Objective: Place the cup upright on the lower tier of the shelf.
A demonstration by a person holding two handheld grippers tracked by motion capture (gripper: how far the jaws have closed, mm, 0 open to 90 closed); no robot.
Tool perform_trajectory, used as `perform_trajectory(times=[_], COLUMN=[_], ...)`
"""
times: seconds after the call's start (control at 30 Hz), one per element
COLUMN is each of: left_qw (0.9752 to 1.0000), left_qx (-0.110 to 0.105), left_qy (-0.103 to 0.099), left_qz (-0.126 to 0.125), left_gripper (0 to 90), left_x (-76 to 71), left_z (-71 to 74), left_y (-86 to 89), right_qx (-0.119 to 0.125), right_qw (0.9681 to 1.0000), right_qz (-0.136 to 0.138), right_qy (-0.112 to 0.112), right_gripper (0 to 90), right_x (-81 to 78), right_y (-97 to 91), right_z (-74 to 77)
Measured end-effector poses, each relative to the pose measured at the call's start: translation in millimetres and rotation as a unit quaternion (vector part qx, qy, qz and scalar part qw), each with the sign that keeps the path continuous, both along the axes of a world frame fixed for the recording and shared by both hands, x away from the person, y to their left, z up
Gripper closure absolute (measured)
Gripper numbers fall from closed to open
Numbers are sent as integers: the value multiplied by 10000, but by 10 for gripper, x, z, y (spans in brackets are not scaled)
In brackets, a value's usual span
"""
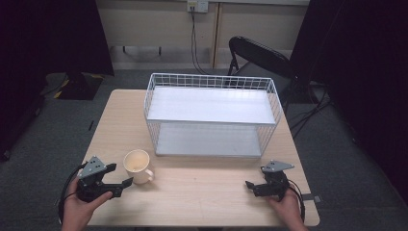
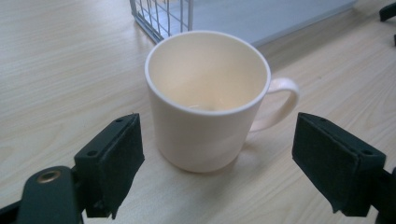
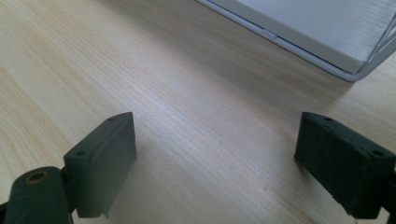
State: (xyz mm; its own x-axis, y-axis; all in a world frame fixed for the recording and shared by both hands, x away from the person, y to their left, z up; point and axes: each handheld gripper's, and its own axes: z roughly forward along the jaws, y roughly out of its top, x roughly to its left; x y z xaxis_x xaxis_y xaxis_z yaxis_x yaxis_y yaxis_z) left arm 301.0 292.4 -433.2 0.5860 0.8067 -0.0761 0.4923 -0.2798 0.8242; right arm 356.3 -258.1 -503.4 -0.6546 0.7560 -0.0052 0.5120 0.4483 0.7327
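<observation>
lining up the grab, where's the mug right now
In the high view the cream mug stands upright on the table's left, just ahead of the open left gripper, near the wire rack.

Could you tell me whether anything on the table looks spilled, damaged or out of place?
Nothing stands out. The cream mug stands upright and empty, with no spill beside it, and the white wire rack sits square on the table.

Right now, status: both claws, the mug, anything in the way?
Left claw open, lined up on cream mug, pads clear of it. Right claw open, empty, over bare table. Mug upright, handle toward wire rack. Nothing between claw and mug.
</observation>
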Motion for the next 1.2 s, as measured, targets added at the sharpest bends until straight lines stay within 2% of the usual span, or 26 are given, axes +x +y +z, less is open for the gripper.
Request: perform_trajectory(times=[0.27,0.33,0.47,0.63,0.67,0.77,0.9,1.0,1.03,1.2], left_qw=[9999,9998,9997,9995,9994,9986,9984,9977,9973,9965], left_qx=[-58,-91,-26,-129,-101,-239,-246,-217,-289,-255], left_qy=[-139,-167,-237,-249,-275,-233,-268,-292,-296,-391], left_qz=[-16,-4,48,132,206,413,443,565,601,688], left_gripper=[160,160,160,156,157,157,156,168,178,229], left_x=[51,67,107,162,180,232,284,325,333,362], left_z=[201,229,262,269,269,255,233,206,197,176], left_y=[-24,-32,-42,-44,-42,-41,-28,-16,-18,-21], right_qx=[0,0,1,0,1,0,0,0,0,1], right_qw=[10000,10000,10000,10000,10000,10000,10000,10000,10000,10000], right_qz=[0,-1,-2,0,-2,-1,0,-1,0,-2], right_qy=[0,0,1,1,2,1,1,1,-1,1], right_gripper=[118,118,118,118,119,119,119,118,118,118], right_x=[0,0,-1,0,0,-1,0,0,0,0], right_y=[0,0,0,0,0,0,0,0,0,0], right_z=[0,0,0,0,0,0,0,0,0,0])
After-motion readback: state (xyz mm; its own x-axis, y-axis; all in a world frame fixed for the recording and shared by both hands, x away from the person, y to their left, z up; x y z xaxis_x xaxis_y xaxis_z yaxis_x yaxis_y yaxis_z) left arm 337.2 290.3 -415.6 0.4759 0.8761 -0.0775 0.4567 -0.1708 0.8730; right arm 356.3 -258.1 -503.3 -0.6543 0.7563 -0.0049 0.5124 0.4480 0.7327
